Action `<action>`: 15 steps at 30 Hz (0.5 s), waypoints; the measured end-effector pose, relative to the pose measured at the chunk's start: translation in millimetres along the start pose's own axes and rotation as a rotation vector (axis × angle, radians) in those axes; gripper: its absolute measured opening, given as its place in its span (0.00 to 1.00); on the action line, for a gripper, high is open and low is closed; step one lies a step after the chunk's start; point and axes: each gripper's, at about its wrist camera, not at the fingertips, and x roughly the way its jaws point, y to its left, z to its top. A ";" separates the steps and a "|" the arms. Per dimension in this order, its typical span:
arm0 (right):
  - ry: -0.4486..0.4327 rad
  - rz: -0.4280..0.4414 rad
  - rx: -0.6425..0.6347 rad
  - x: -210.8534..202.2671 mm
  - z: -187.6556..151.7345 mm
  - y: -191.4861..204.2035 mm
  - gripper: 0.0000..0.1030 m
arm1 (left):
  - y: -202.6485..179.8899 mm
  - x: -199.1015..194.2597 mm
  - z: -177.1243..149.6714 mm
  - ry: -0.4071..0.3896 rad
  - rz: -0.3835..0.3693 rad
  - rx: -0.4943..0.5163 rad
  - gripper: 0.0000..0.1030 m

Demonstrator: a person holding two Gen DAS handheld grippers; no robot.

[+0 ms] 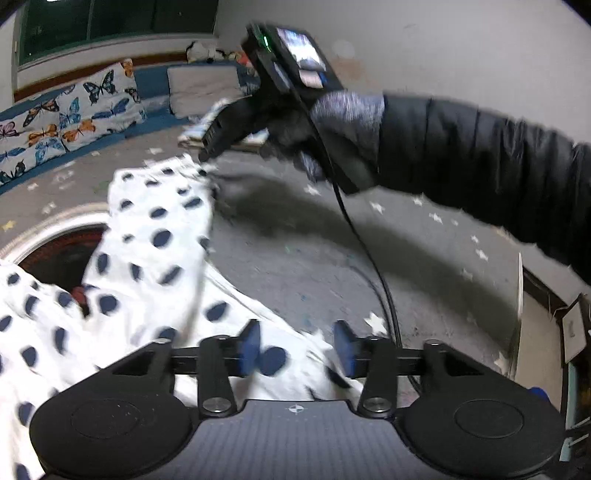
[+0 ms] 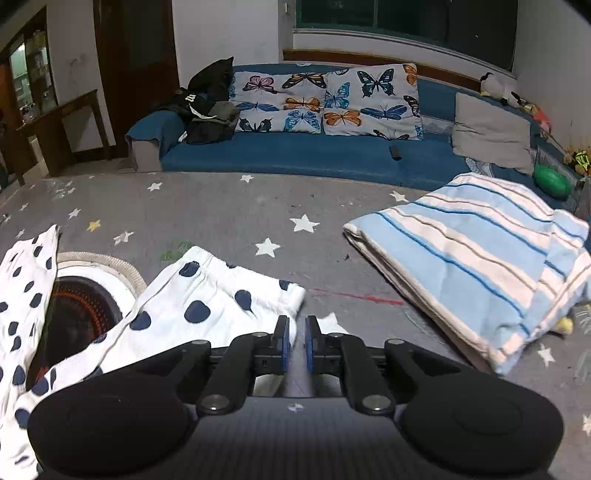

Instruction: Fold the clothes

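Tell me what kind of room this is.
Most likely a home living room: a blue sofa with butterfly cushions under a window, and a grey star-patterned carpet where the laundry lies.

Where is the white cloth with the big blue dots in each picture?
Left wrist view: the dotted cloth fills the lower left, rising to a peak near the middle.
Right wrist view: the dotted cloth lies lower left, one corner reaching the right gripper.
Shared landmark: the butterfly cushions on the blue sofa.
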 end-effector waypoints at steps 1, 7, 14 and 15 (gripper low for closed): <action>0.002 0.005 -0.001 -3.1 -0.7 -1.3 0.08 | -3.7 3.3 -1.0 0.007 0.015 0.007 0.47; 0.028 0.039 0.033 -1.8 -8.0 -13.9 0.12 | -5.1 18.9 -9.4 0.038 0.089 0.064 0.23; 0.033 0.091 0.073 12.4 -11.1 -17.0 0.12 | 4.3 -2.4 -13.6 0.006 -0.187 0.091 0.09; 0.033 0.091 0.068 14.4 -10.5 -15.6 0.12 | 4.0 -5.8 -14.5 0.000 -0.225 0.103 0.09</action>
